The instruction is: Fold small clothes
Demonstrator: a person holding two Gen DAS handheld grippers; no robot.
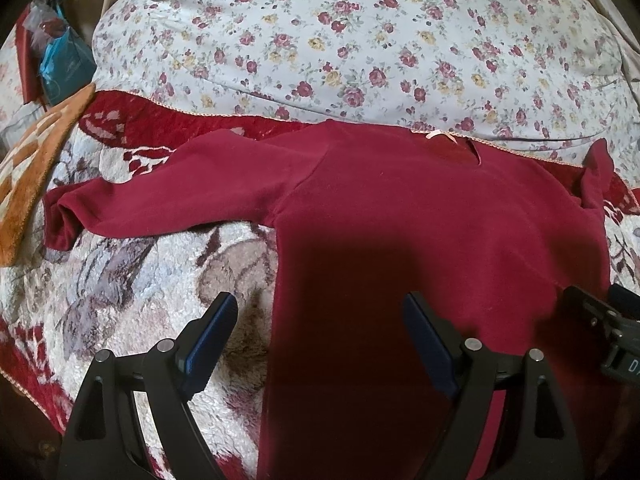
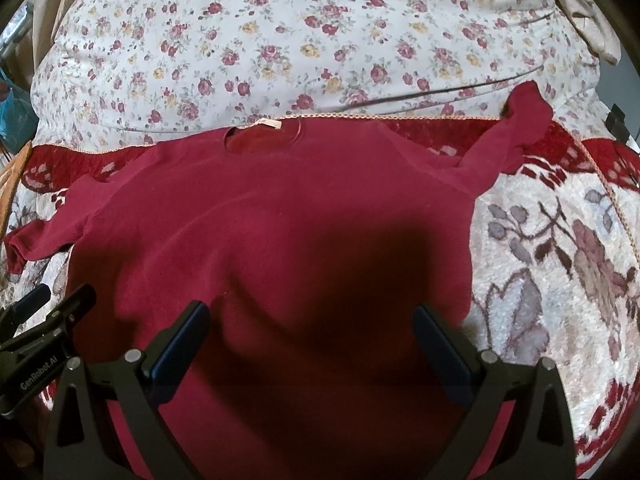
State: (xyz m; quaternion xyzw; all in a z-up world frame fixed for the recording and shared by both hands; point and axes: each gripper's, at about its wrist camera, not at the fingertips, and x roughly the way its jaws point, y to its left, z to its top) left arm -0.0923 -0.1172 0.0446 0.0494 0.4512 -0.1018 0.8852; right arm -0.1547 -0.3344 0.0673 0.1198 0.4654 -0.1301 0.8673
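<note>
A small dark red long-sleeved top (image 1: 400,216) lies spread flat on a plush floral blanket (image 1: 140,280), neckline at the far side, both sleeves stretched out sideways. My left gripper (image 1: 320,308) is open and empty, hovering over the top's lower left edge. In the right wrist view the same top (image 2: 280,220) fills the middle, and my right gripper (image 2: 312,316) is open and empty over its lower right part. The right gripper's body shows at the right edge of the left wrist view (image 1: 600,320); the left gripper's body shows at the left edge of the right wrist view (image 2: 44,320).
A large rose-print pillow (image 1: 360,40) lies just behind the top's neckline. An orange patterned cloth (image 1: 36,168) and a blue bag (image 1: 64,64) sit at the far left. The blanket (image 2: 560,280) extends to the right of the top.
</note>
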